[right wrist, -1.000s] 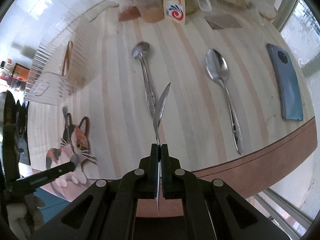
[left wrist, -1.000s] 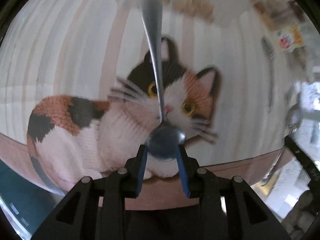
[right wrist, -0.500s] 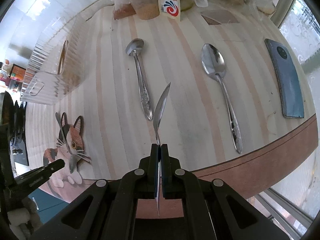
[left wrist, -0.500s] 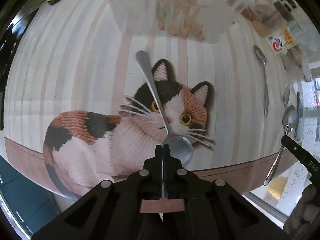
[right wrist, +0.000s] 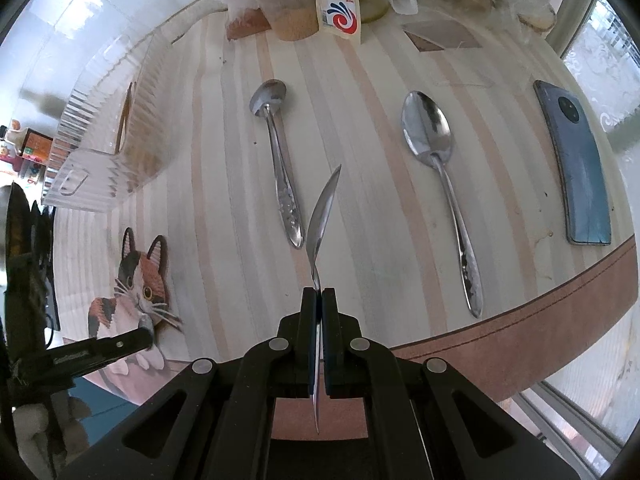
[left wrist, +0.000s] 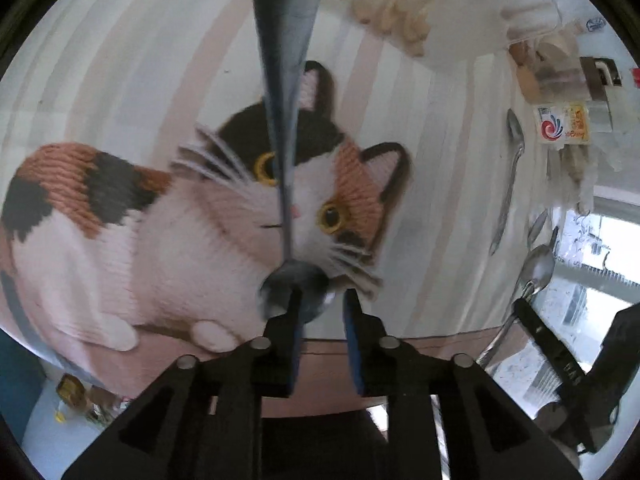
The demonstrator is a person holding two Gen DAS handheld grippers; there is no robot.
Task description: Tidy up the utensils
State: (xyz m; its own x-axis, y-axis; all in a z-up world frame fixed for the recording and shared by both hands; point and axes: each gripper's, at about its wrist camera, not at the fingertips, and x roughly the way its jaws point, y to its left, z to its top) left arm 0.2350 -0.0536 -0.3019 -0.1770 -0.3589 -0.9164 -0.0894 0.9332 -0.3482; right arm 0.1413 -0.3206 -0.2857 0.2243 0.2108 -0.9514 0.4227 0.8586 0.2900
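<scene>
Since half a second ago the left gripper has gone from pinched shut to parted, and the spoon in front of it now points straight away from the camera instead of leaning left. Its bowl sits by the left finger with a clear gap on the right side, so the jaws stand apart; whether the bowl is touching that finger is hard to tell through the blur. The spoon lies over the calico cat picture on the striped tablecloth, its handle crossing the cat's face and running up past the ear.

The right gripper is clamped tight on a second spoon, seen edge-on, with the handle passing back between the closed fingers and the bowl rising forward above the cloth. That view looks much as it did before (only the framing has shifted a little).

On the table beyond it lie two more utensils: a small spoon just left of the held one, bowl away from the camera, and a large spoon to the right, also bowl away. A blue phone rests near the table's right edge. At the far left stands a clear ribbed organizer tray, with jars and a labelled packet along the back.
</scene>
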